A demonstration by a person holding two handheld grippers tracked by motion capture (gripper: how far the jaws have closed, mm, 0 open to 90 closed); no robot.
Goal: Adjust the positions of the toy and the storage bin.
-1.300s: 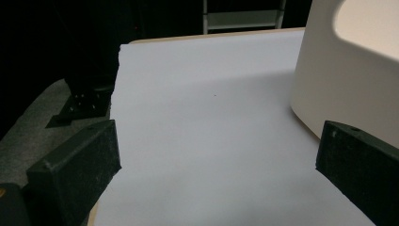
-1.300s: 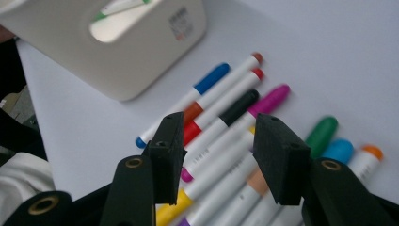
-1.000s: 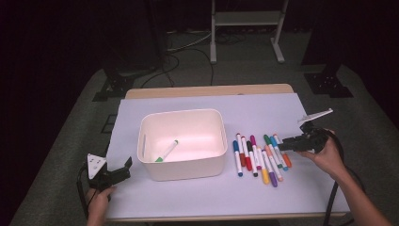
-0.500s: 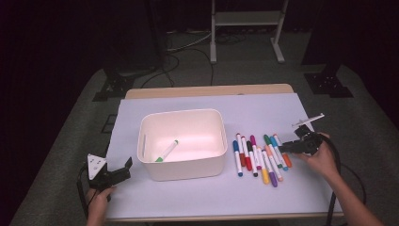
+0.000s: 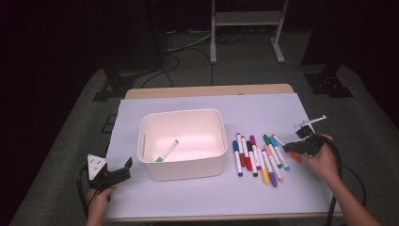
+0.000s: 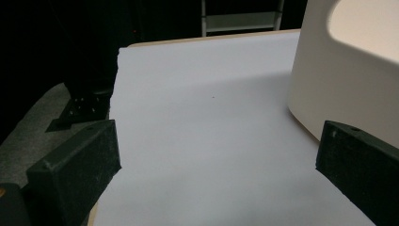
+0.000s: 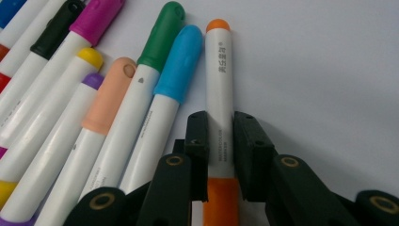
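Orange marker (image 7: 219, 89) clamped on the table in the just-closed right gripper (image 7: 220, 141); left gripper (image 6: 211, 165) gapes empty

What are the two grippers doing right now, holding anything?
Left gripper: open, holding nothing.
Right gripper: jaws have just closed on the orange marker, which lies on the table.

light: bright table (image 5: 207, 108) – dark surroundings; focus: soft, slightly blurred

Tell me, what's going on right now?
Right gripper shut on orange marker, jaws just closed. Left gripper open, idle beside white bin. Blue marker lies alongside.
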